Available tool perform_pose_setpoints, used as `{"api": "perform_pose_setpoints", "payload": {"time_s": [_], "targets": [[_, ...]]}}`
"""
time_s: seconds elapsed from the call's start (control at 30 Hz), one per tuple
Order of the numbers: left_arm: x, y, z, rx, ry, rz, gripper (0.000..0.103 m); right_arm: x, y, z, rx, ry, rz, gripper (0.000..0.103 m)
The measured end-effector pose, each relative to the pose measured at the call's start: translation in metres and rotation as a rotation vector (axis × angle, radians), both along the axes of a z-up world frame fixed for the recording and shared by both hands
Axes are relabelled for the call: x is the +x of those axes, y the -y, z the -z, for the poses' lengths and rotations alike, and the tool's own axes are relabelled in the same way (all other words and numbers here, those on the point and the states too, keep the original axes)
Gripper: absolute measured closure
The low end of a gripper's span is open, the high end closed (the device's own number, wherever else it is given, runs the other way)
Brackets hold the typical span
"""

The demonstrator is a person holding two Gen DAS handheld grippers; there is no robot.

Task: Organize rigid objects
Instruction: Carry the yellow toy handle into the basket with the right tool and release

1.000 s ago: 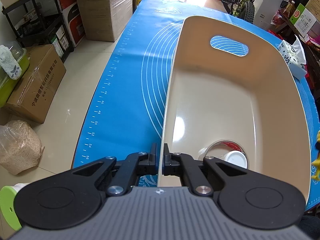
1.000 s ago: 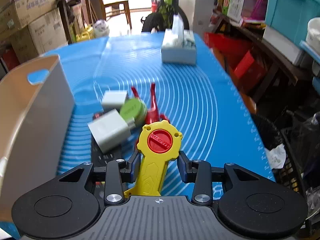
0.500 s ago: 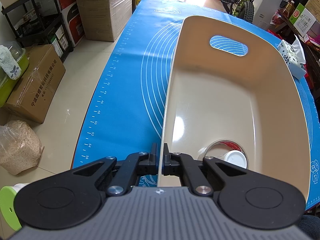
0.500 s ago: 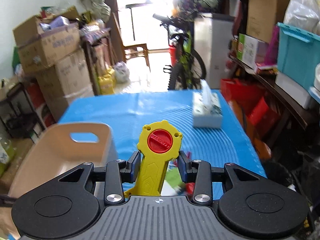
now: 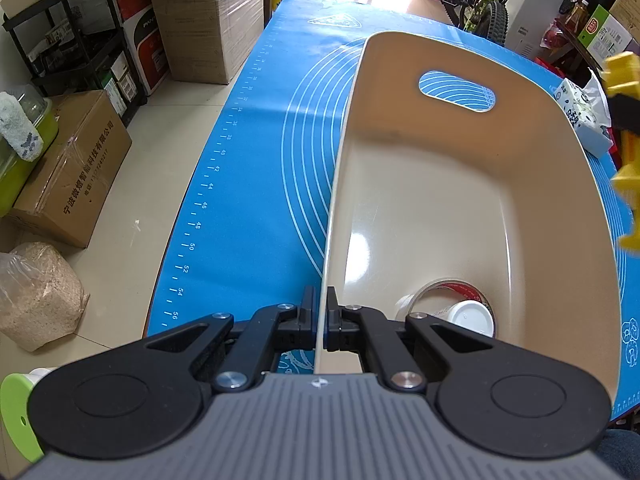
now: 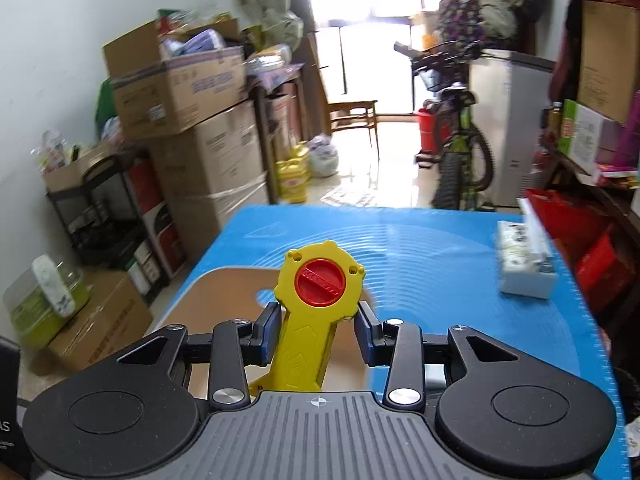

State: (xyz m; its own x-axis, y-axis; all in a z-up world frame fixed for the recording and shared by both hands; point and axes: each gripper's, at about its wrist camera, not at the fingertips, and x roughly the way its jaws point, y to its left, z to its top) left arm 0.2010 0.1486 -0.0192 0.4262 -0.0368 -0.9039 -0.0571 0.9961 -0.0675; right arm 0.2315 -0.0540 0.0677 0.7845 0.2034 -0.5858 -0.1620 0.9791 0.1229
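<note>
A beige plastic bin (image 5: 460, 200) with a handle slot stands on the blue mat (image 5: 260, 200). My left gripper (image 5: 320, 312) is shut on the bin's near left wall. A clear jar with a white lid (image 5: 460, 312) lies inside at the near end. My right gripper (image 6: 316, 332) is shut on a yellow toy tool with a red knob (image 6: 320, 292) and holds it in the air over the bin's far rim (image 6: 224, 292). The yellow tool also shows at the right edge of the left wrist view (image 5: 624, 140).
A tissue box (image 6: 524, 268) sits on the mat to the right of the bin. Cardboard boxes (image 5: 72, 172) and a black shelf stand on the floor to the left. A bicycle (image 6: 456, 148) stands beyond the table's far end.
My right gripper has lifted the yellow tool off the mat and carried it left toward the bin. The tool now appears at the right edge of the left wrist view. The left gripper has not moved.
</note>
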Motion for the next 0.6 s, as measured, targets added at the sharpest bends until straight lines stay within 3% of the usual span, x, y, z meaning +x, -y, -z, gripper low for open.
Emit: {"api": "perform_pose_setpoints", "payload": {"time_s": [0.2, 0.6], "targets": [[0.0, 0.0, 0.0, 0.001, 0.0, 0.001, 0.099, 0.003, -0.04, 0.02, -0.029, -0.055, -0.091, 0.057], [0.0, 0.0, -0.001, 0.003, 0.0, 0.001, 0.099, 0.015, -0.082, 0.078, -0.132, -0.284, -0.166, 0.057]]}}
